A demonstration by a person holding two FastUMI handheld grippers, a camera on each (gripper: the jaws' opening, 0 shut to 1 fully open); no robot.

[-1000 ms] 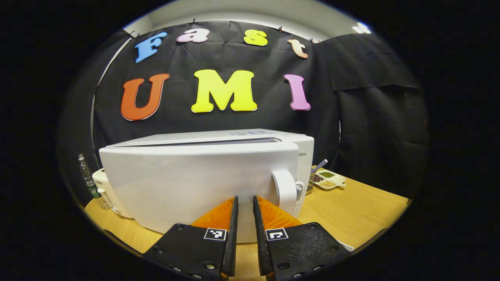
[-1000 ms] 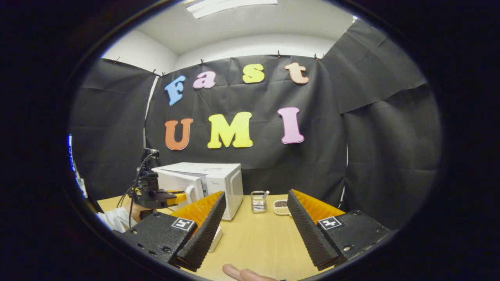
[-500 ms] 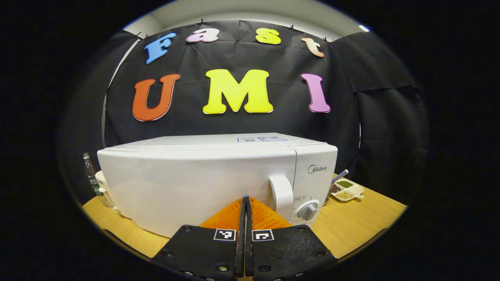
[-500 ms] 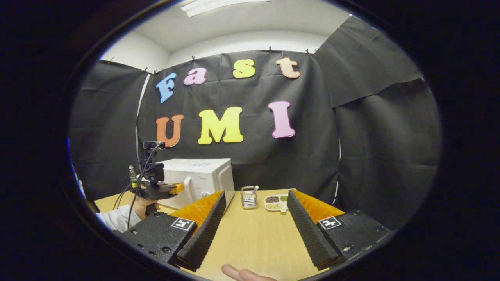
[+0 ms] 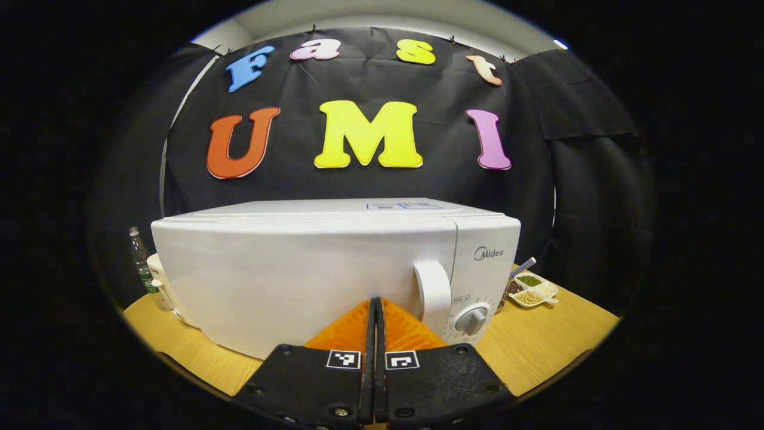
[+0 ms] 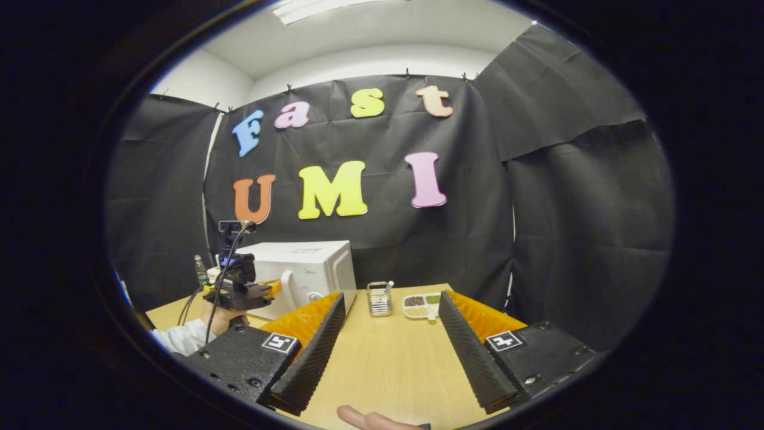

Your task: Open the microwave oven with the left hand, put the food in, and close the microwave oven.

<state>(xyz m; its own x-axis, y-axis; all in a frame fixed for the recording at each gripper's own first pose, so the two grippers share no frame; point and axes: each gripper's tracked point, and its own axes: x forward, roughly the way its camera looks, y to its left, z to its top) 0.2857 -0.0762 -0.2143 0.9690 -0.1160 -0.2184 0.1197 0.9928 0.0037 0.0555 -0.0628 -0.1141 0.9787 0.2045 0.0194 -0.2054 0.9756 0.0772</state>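
The white microwave (image 5: 298, 269) stands on the wooden table (image 5: 537, 340) with its door closed flush; its curved handle (image 5: 433, 292) and a round knob (image 5: 471, 319) are at the right of the front. My left gripper (image 5: 375, 301) is shut with nothing between its fingers, its tips close to the door, just left of the handle. The right gripper view has the microwave (image 6: 310, 272) far off at the left, with the left gripper (image 6: 239, 286) held by a hand (image 6: 218, 316) in front of its door. My right gripper (image 6: 391, 294) stands open over the table.
A divided white dish of beans (image 5: 533, 288) (image 6: 421, 306) and a clear jar (image 6: 378, 298) sit right of the microwave. A plastic bottle (image 5: 139, 260) and a small white appliance (image 5: 156, 278) stand at its left. A fingertip (image 6: 364, 418) shows at the right gripper view's bottom edge.
One second ago the microwave door stood ajar and my left gripper was slightly open; the door has since swung closed and the left gripper has shut. The right gripper stayed open.
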